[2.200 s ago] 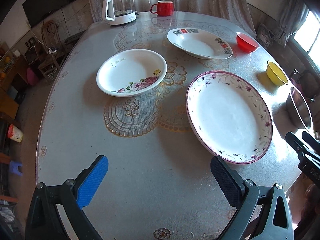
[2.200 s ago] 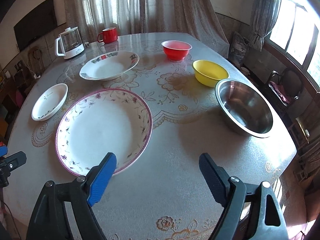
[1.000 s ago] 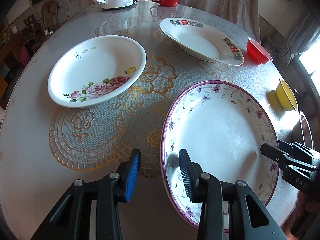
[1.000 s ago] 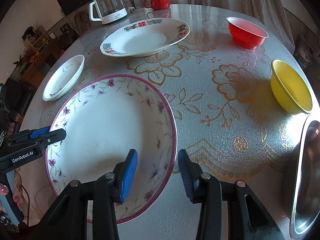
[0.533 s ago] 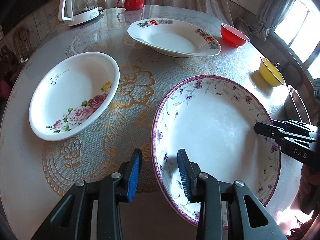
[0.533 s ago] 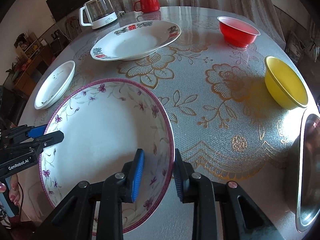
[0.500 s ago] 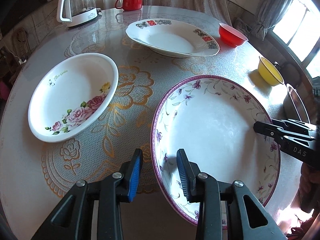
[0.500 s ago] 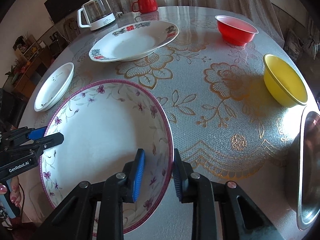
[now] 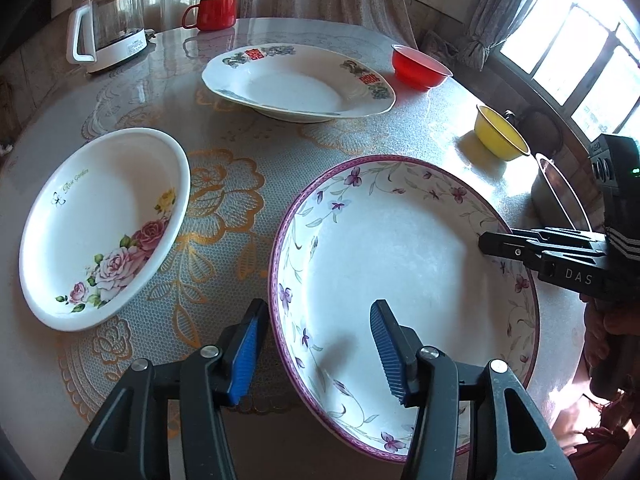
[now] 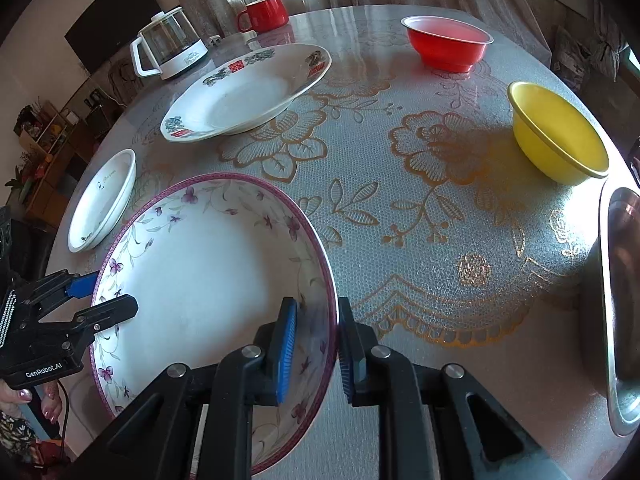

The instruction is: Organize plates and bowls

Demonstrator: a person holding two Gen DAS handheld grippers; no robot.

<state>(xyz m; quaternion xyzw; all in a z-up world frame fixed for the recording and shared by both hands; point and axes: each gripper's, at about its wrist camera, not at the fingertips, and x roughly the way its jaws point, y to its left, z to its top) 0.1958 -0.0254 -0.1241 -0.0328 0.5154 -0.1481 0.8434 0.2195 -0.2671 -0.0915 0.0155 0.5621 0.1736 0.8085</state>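
Observation:
A large purple-flowered plate (image 9: 400,264) is held between both grippers, its near rims raised off the table. My left gripper (image 9: 314,354) straddles its left rim with jaws apart, not clamped. My right gripper (image 10: 316,354) is shut on the plate's (image 10: 208,280) right rim. A rose-patterned plate (image 9: 104,220) lies to the left, also in the right wrist view (image 10: 102,200). A red-and-green-patterned plate (image 9: 298,82) lies behind, also in the right wrist view (image 10: 244,92).
A red bowl (image 10: 448,42), a yellow bowl (image 10: 558,132) and a steel bowl (image 10: 618,304) stand on the right of the round table (image 10: 420,200). A glass kettle (image 9: 106,26) and a red mug (image 9: 212,12) stand at the back.
My left gripper's jaws have opened wider around the plate's rim. The right gripper stays clamped on the opposite rim. Both cameras have tilted and the plate looks lifted on its near sides.

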